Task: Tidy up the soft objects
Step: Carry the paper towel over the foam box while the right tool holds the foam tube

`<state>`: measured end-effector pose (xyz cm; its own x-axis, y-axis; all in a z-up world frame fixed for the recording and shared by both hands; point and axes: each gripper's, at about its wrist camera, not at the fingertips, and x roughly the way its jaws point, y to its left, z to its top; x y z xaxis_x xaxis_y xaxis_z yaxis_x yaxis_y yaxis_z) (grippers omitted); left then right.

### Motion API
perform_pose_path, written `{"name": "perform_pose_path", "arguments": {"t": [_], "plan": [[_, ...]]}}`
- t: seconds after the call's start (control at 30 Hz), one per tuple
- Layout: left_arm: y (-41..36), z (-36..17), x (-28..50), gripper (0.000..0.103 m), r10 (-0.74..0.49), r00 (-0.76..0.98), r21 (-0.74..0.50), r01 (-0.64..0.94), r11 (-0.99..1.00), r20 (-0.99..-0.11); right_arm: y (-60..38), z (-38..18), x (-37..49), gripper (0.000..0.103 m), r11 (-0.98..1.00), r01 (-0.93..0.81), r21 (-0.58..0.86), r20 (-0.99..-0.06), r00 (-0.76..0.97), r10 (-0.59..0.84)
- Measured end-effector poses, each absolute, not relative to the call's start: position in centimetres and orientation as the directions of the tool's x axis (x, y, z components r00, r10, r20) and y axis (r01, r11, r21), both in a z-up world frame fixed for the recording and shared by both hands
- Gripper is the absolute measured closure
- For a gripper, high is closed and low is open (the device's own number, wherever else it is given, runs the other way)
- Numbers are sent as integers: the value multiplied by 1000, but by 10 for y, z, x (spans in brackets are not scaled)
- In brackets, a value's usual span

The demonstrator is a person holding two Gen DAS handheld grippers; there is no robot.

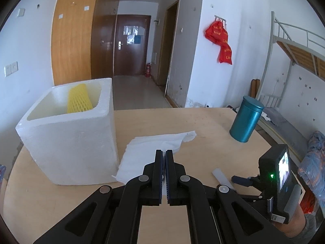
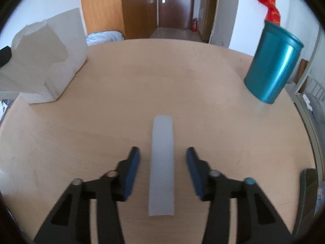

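Right wrist: white strip (image 2: 162,162) between open gripper (image 2: 163,154) fingers.

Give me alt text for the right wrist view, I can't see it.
The right gripper hangs open over a pale translucent strip lying flat on the wooden table, one finger on each side, not touching it. A teal canister stands far right; a white foam box sits far left.
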<state>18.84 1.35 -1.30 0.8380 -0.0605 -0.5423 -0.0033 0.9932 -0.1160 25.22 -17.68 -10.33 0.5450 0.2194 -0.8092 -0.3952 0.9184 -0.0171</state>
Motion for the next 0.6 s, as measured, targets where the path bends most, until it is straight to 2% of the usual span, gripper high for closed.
{"name": "perform_pose_path", "arguments": {"t": [0.1,0.13,0.2,0.4,0.6], "plan": [[16,-13,187,101,-59,837,-123,-10,992,-544,-176,-104,251,68,917,-397,-26,-810,546,213],[17,-13,187,101,-59,837,-124,-11,992,-544,-176,-104,250,74,916,-399,-26,-811,544,214],[18,-12,186,101,-58,838,-125,-12,992,-542,-174,-103,247,79,913,-406,-35,-811,545,211],[19,-9,182,101,-55,844,-126,-15,992,-534,-185,-97,246,88,923,-384,9,-798,553,238],[18,-6,178,101,-59,850,-130,-12,991,-524,-187,-77,236,88,917,-398,24,-770,577,271]]}}
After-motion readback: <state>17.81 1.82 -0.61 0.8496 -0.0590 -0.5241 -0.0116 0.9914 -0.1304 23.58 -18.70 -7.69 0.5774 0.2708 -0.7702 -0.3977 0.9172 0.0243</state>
